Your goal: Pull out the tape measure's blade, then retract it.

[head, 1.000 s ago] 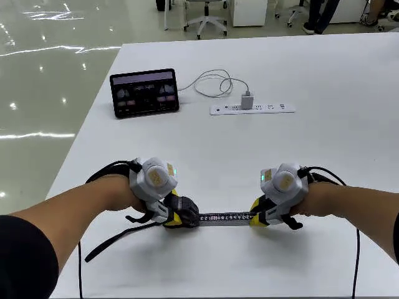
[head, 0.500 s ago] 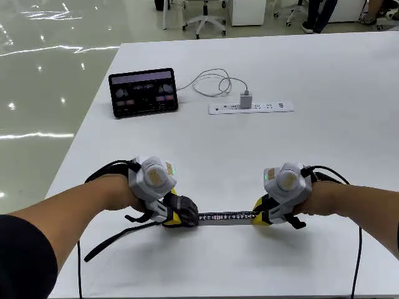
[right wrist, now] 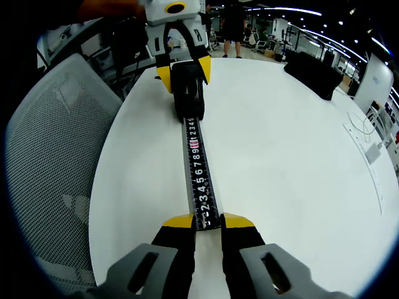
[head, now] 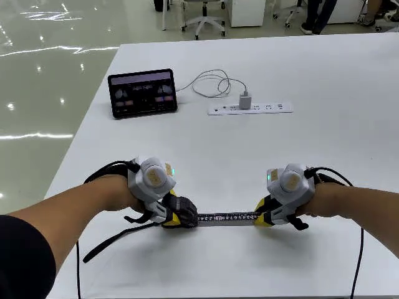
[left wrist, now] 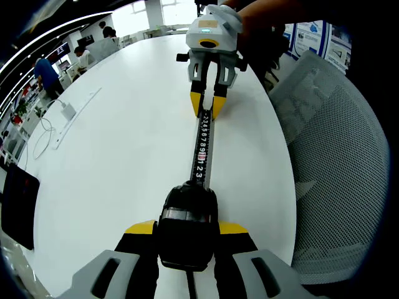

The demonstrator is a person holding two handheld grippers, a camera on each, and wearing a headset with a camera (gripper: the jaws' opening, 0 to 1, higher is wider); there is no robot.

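Note:
The black tape measure case (head: 184, 212) (left wrist: 187, 227) (right wrist: 187, 91) sits near the front of the white table, held between the yellow-tipped jaws of my left gripper (head: 174, 215) (left wrist: 186, 225). Its numbered blade (head: 225, 217) (left wrist: 202, 151) (right wrist: 198, 168) runs out flat along the table to my right gripper (head: 260, 218) (right wrist: 207, 222), whose jaws are shut on the blade's end. The two grippers face each other with a short stretch of blade between them.
A dark tablet (head: 143, 93) stands at the back left of the table (head: 324, 112). A white power strip (head: 249, 108) with a plugged charger and a looped cable (head: 212, 84) lies beyond the grippers. Black cables trail from both hands. Office chairs (head: 206, 15) stand past the far edge.
My right gripper has drawn a little further right with the blade's end, lengthening the exposed blade slightly. The left gripper and the case have stayed in place.

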